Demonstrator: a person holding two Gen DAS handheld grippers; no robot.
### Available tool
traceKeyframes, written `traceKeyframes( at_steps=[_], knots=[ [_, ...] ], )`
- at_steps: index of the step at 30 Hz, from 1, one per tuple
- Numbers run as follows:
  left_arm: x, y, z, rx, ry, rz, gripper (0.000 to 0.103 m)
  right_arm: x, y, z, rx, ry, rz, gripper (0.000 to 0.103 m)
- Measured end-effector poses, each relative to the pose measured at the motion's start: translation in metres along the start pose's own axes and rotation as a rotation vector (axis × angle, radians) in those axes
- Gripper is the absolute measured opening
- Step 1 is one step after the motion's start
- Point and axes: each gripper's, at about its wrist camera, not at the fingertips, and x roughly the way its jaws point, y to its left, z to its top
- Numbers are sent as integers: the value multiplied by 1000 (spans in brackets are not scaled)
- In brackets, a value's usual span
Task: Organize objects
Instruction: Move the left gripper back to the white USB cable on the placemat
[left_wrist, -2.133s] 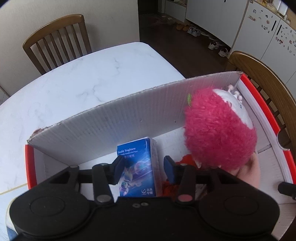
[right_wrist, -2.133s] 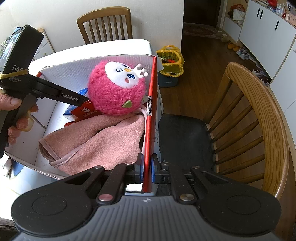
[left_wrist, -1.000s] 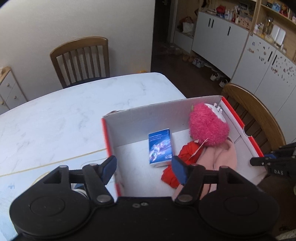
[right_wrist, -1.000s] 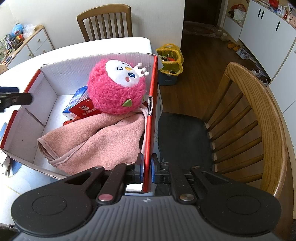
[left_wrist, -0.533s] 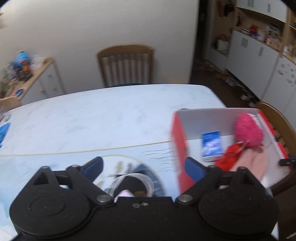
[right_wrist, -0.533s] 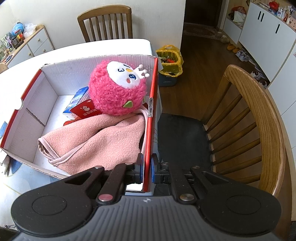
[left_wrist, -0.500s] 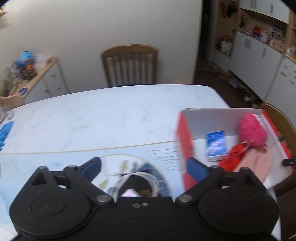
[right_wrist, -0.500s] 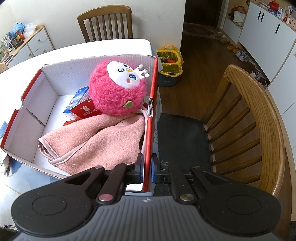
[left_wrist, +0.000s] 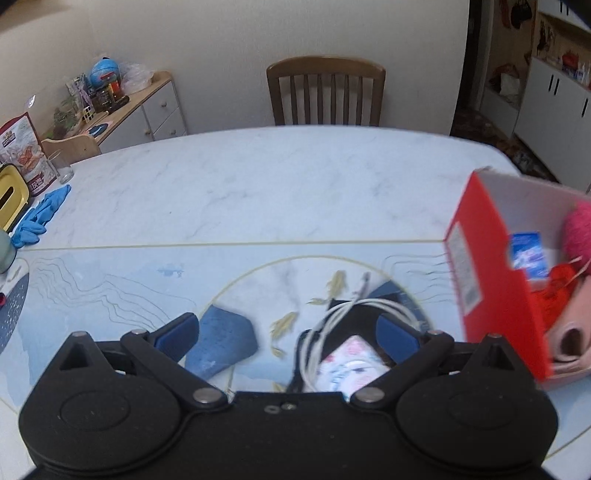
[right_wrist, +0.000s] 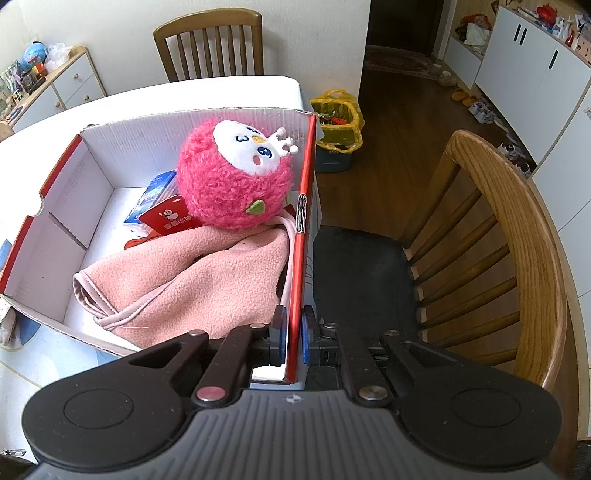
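Since a second ago the left claw (left_wrist: 287, 334) has swung away from the box (left_wrist: 491, 273) and now hangs wide open over the table (left_wrist: 258, 184), above a coil of white cable (left_wrist: 343, 314) and a small patterned pack (left_wrist: 351, 363) between its fingers. At its right stands the red cardboard box. The right claw (right_wrist: 292, 338) stays closed tight on the thin box wall (right_wrist: 301, 258). Inside lie a fluffy round pink plush (right_wrist: 236, 177), a soft pink fleece cloth (right_wrist: 192, 280) and a blue tissue pack (right_wrist: 151, 199).
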Motion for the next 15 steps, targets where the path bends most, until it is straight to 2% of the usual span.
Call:
traceKeyframes(
  at_steps=[9,15],
  knots=[
    [43,-2,-9,43,64,-23,101,3,3,-1,-2,14,-9,8],
    [59,-5,-9,72,78,-21,89,4,4,-1,-3,23,-17,8]
  ],
)
